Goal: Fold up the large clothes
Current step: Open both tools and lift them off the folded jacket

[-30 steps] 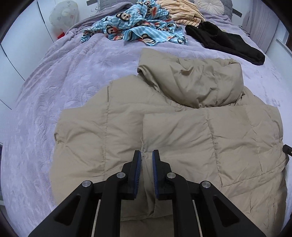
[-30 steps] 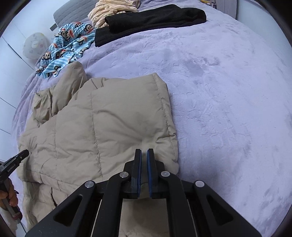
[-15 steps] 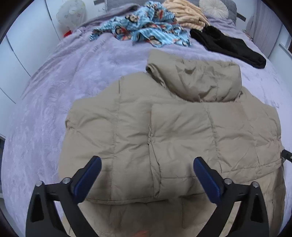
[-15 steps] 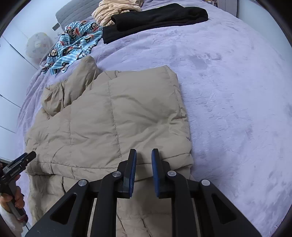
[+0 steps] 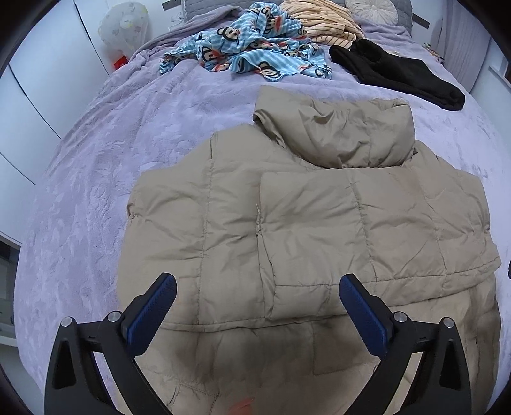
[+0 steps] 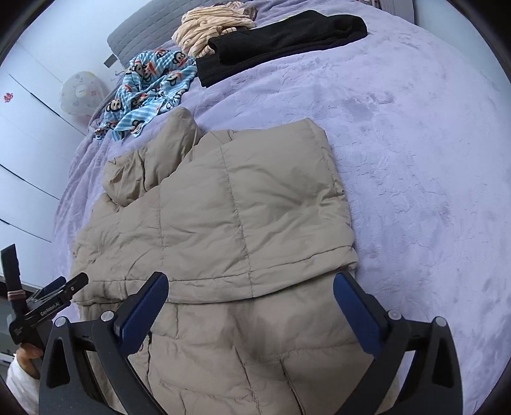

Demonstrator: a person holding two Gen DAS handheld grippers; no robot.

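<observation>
Both grippers have let go since a second ago: the fingers that were pinched together low over the jacket's folded panels now stand wide apart, and both cameras sit a little farther back from the fabric. The left gripper (image 5: pixel 257 295) is fully spread with nothing between its pads; the right gripper (image 6: pixel 250 292) is in the act of opening, its fingers clear of the cloth.

The tan puffer jacket (image 5: pixel 319 230) lies flat on the purple bed (image 5: pixel 95 178), hood (image 5: pixel 345 134) toward the far end. By the look of it, both side panels or sleeves have been folded in across the middle, so the jacket makes a tidy block with its lower part spread out toward the cameras. What seems left is to fold that lower part up over the block, or the block down onto it, and perhaps tuck the hood.

Each gripper hovers above the near edge of a folded panel, with the lower part of the jacket directly below the fingers and not touching them.

Beyond the hood lie a blue monkey-print garment (image 5: pixel 255 48), a striped cream one (image 5: pixel 322 22) and a black one (image 5: pixel 399 73), apparently not yet folded.
</observation>
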